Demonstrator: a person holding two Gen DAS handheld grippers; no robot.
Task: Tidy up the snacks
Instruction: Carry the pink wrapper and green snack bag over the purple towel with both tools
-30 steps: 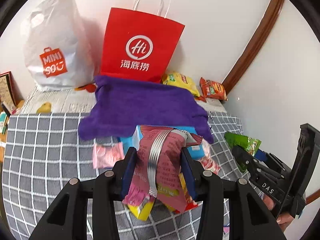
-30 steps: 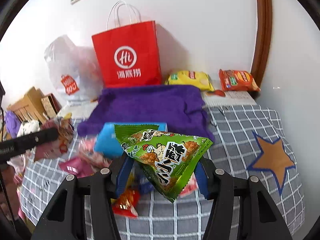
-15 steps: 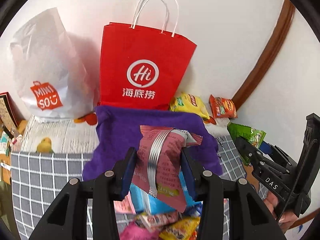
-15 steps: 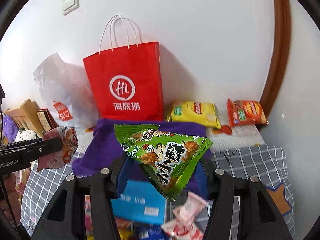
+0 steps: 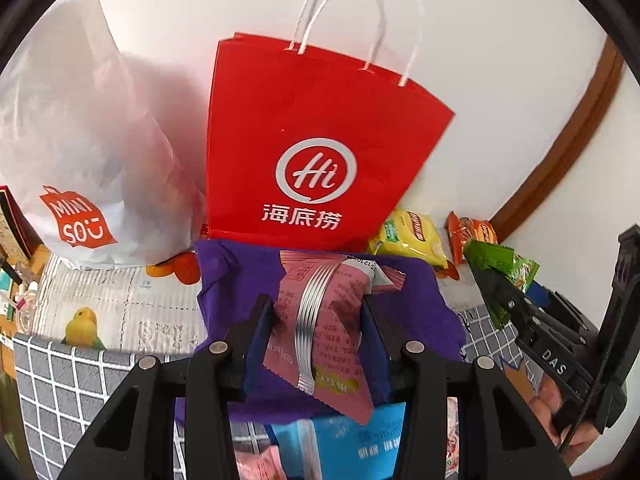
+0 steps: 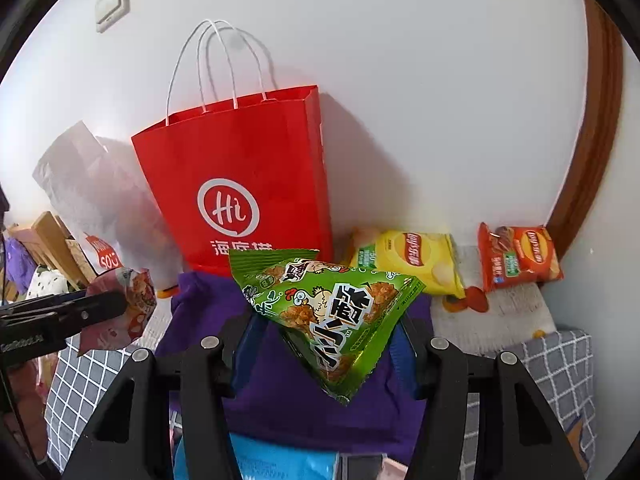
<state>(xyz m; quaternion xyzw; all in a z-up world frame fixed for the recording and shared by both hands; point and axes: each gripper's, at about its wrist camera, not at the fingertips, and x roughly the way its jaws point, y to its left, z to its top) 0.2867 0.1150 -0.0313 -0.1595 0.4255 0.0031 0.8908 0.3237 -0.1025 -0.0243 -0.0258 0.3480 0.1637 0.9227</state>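
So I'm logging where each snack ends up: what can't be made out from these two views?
- Inside of the red bag: both views, its front wall hides it.
- White bag contents: opaque plastic.
- Blue packet: left view, cut by the bottom edge and tongs.
- Pink packet front: left view, only its seamed back shows.
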